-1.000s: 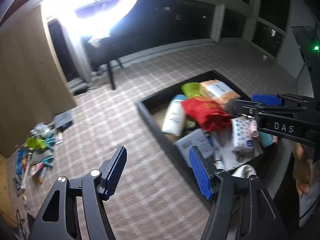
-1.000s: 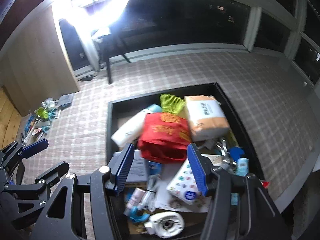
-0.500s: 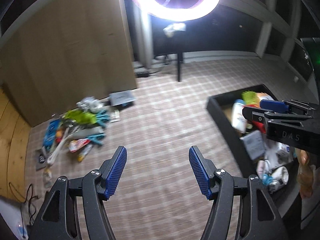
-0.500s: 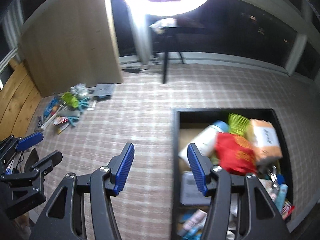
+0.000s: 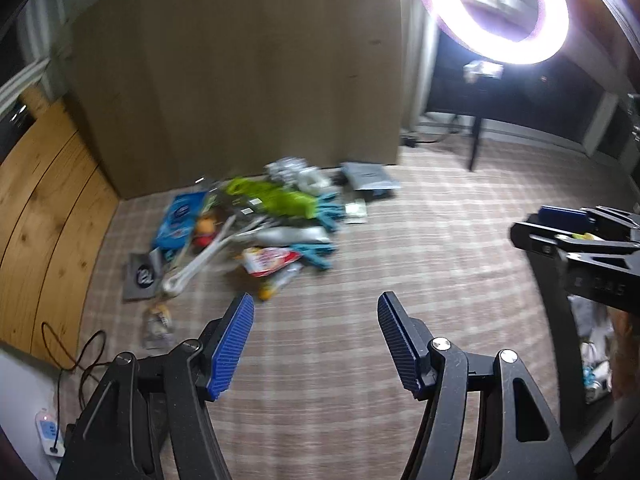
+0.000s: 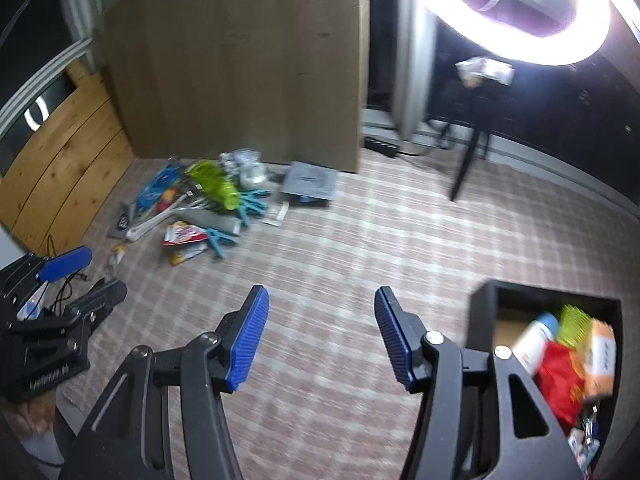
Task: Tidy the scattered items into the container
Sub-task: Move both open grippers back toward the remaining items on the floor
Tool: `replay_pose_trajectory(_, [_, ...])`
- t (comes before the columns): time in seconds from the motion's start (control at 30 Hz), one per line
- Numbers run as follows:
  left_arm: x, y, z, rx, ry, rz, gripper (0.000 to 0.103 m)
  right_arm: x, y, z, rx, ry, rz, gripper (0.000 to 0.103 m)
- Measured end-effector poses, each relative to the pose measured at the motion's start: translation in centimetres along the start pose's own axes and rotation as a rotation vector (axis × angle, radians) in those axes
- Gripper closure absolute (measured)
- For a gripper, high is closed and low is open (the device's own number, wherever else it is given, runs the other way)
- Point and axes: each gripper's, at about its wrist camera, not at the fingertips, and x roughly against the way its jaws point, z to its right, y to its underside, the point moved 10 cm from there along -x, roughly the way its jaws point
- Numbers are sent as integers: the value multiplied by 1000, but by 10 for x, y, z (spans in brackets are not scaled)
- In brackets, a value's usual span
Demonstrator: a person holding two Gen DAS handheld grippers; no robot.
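Observation:
A pile of scattered items (image 5: 256, 220) lies on the checked carpet by a wooden cabinet; it also shows in the right wrist view (image 6: 200, 204). It holds a green bag (image 5: 280, 198), a blue packet (image 5: 178, 220), a red-and-white packet (image 5: 268, 260) and teal pieces. The black container (image 6: 484, 300) sits at the lower right, filled with a red bag (image 6: 560, 380), a white bottle (image 6: 532, 340) and other goods. My left gripper (image 5: 316, 344) is open and empty, above the carpet short of the pile. My right gripper (image 6: 320, 340) is open and empty, left of the container.
A wooden cabinet (image 5: 240, 80) stands behind the pile. A ring light (image 6: 512, 12) on a tripod (image 6: 464, 168) glares at the upper right. A grey flat box (image 6: 310, 182) lies near the cabinet corner. A black cable (image 5: 80, 352) and wood panelling (image 5: 44, 208) are at the left.
Both grippers have swung left, away from the container and toward the pile. The container has slid to the right edge of both views. Both stay open and empty.

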Motion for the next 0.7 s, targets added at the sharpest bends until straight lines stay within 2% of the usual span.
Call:
replay_pose_trajectory(0.33, [-46, 27, -109, 194, -102, -96, 41, -54, -14, -56, 131, -79, -69, 57])
replay_pose_trajectory(0.57, [-76, 55, -139, 250, -129, -172, 40, -100, -16, -98, 242, -131, -129, 57])
replay_pose_trajectory(0.7, [-95, 70, -156, 282, -136, -211, 36, -130, -15, -121, 334, -162, -179, 57])
